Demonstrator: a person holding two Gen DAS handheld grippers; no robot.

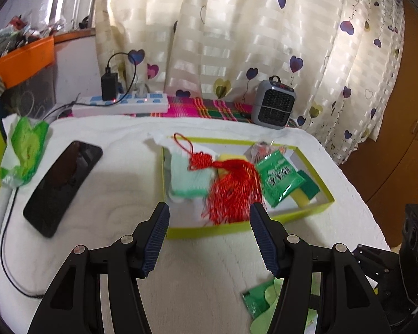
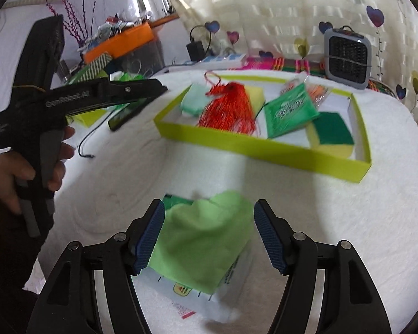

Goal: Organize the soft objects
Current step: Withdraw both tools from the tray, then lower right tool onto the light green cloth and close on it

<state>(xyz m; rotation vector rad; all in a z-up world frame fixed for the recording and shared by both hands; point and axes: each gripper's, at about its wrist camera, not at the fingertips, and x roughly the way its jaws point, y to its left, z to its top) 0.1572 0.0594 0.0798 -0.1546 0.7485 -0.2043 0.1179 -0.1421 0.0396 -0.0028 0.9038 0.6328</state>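
1. The left gripper [image 1: 209, 217] is hanging with its jaws standing wide apart and nothing between them, just in front of the near wall of the yellow-green tray [image 1: 209, 229].
2. The tray is sitting toward the far right corner of the white padded table [image 1: 119, 194], and in it are lying a mint-green sock [image 1: 189, 178], a red tassel [image 1: 231, 192], a green packet [image 1: 278, 178] and a yellow-and-green sponge [image 2: 331, 133].
3. The right gripper [image 2: 209, 220] is hovering with its jaws parted over a light green cloth [image 2: 203, 239] near the table's front edge; the pads are not pressing on it, though blur is hiding the left pad's edge.
4. The cloth is lying on a white packet [image 2: 223, 300], well apart from the tray.
5. A phone [image 1: 61, 186] and a green tissue pack [image 1: 25, 153] are lying by the left edge.
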